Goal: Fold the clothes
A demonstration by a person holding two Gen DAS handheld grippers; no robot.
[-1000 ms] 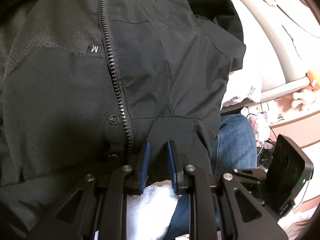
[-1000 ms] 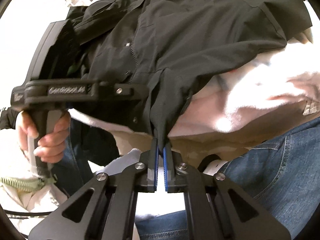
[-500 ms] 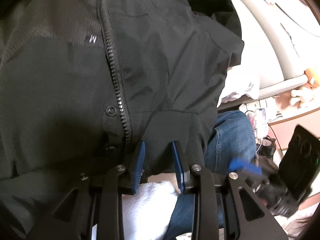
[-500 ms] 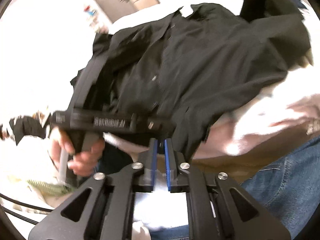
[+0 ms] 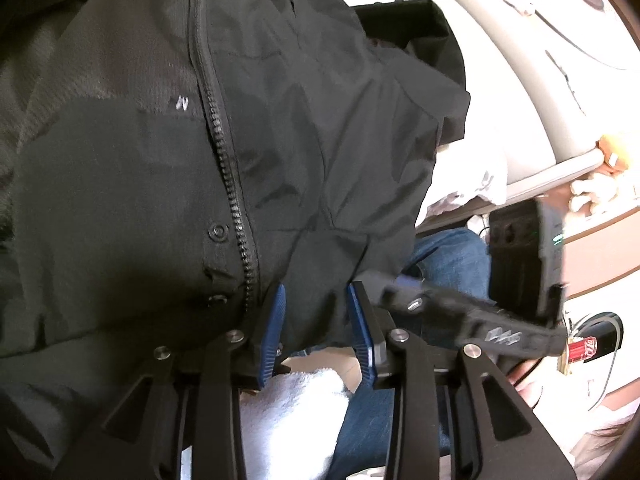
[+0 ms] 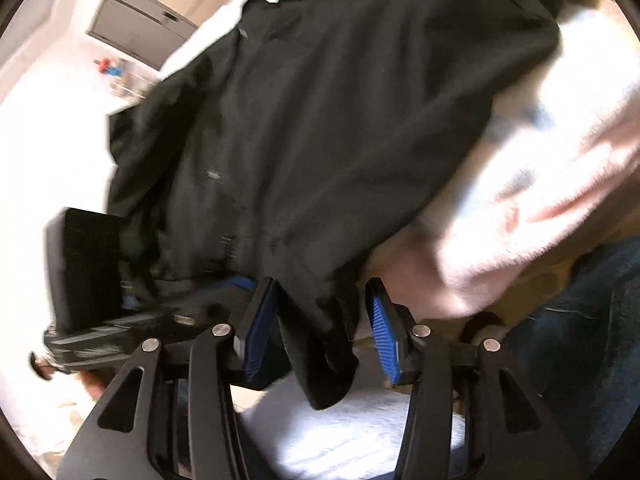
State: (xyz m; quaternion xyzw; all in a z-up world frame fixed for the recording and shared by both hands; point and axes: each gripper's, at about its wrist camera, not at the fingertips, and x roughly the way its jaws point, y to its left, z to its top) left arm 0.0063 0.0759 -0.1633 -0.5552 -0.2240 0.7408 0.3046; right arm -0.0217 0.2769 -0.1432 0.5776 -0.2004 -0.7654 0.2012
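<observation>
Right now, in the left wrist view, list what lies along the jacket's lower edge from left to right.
Round black snap button → black toothed zipper → left tool, open around the black jacket's hem → blue denim jeans → right tool's black boxy body.

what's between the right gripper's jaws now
The jacket hem hangs loose between the open jaws of the right gripper, seen in the right wrist view; neither jaw pinches it.

Black zip-front jacket [image 5: 280, 152], spread flat, zipper [image 5: 236, 216] partly closed, hem edge drooping over white towel [image 6: 344, 440]
</observation>
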